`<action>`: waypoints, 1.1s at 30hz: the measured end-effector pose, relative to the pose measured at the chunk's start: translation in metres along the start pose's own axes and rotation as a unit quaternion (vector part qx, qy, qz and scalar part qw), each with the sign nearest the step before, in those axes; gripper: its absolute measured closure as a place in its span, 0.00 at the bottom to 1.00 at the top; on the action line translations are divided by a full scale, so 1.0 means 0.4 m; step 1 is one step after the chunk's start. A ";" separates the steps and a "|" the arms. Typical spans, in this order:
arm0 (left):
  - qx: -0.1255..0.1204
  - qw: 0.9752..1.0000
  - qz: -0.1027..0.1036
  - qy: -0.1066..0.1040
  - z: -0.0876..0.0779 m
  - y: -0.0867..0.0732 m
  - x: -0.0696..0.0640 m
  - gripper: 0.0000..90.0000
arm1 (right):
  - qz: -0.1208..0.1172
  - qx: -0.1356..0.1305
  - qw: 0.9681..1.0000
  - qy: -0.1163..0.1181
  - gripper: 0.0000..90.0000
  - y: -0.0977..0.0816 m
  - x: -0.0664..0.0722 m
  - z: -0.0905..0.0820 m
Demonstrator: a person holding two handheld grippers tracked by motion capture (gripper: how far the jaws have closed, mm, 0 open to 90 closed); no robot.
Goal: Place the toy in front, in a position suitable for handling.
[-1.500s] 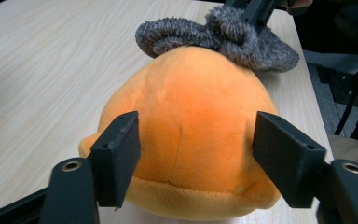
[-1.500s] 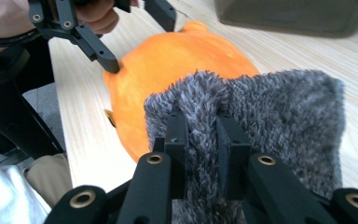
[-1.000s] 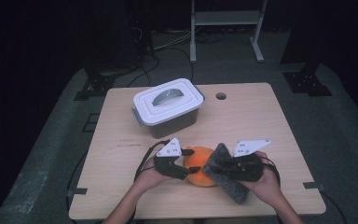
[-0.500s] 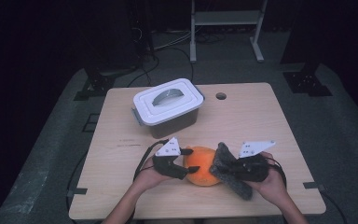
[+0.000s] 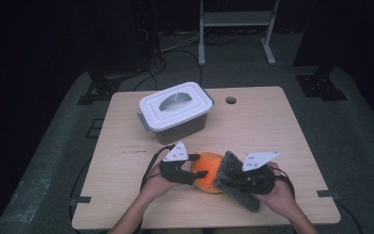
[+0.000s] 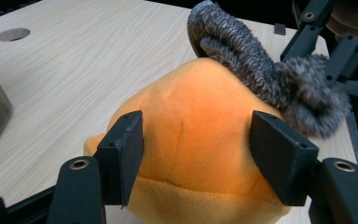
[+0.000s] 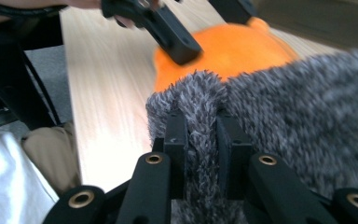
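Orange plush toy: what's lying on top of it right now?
A grey fuzzy knitted cloth drapes over the far side of the round orange plush toy, pinched by the right gripper. The left gripper clamps the toy's sides. The toy's part beneath the cloth is covered.

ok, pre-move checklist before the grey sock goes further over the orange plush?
1. Left gripper clamped on orange plush: ok, pads press both sides.
2. Right gripper shut on grey fuzzy sock: ok, cuff pinched between pads.
3. Sock opening over the plush: cannot tell, the cuff lies against its top.
4. Plush resting on table: ok.
5. Lidded white container clear of the work: ok, stands farther back.
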State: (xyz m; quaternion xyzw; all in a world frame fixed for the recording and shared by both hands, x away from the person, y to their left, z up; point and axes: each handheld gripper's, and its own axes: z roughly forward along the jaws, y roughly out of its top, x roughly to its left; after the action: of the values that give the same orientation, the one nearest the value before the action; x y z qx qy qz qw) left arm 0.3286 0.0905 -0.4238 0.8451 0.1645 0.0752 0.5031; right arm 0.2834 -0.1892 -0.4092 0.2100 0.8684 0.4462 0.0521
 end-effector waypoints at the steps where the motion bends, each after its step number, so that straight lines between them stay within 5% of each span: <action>1: 0.000 1.000 -0.001 -0.002 0.000 -0.001 0.001 0.39 | 0.003 0.001 1.000 -0.004 0.84 -0.005 -0.006 -0.005; 5: -0.002 1.000 0.005 -0.013 0.004 -0.002 -0.005 0.39 | 0.025 -0.011 1.000 -0.010 0.84 -0.012 -0.027 -0.026; 9: -0.003 0.999 0.033 -0.036 0.012 0.001 -0.022 0.39 | 0.034 -0.042 0.998 -0.010 0.83 0.008 -0.024 -0.033; 14: 0.010 0.997 0.061 -0.048 0.011 0.000 -0.036 0.39 | 0.021 -0.033 0.999 -0.008 0.83 0.023 -0.017 -0.018; 24: 0.009 0.998 0.052 -0.025 0.007 0.005 -0.033 0.30 | 0.027 -0.016 0.999 -0.003 0.83 -0.011 -0.021 -0.012; 33: 0.015 0.997 0.063 -0.041 0.006 -0.005 -0.036 0.37 | 0.042 -0.019 0.999 -0.024 0.83 -0.022 -0.048 -0.038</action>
State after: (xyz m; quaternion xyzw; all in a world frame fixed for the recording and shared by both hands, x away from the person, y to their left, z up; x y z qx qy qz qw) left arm 0.3153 0.0843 -0.4260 0.8636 0.0912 0.0700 0.4909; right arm 0.2940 -0.2131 -0.4091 0.2560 0.8488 0.4590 0.0580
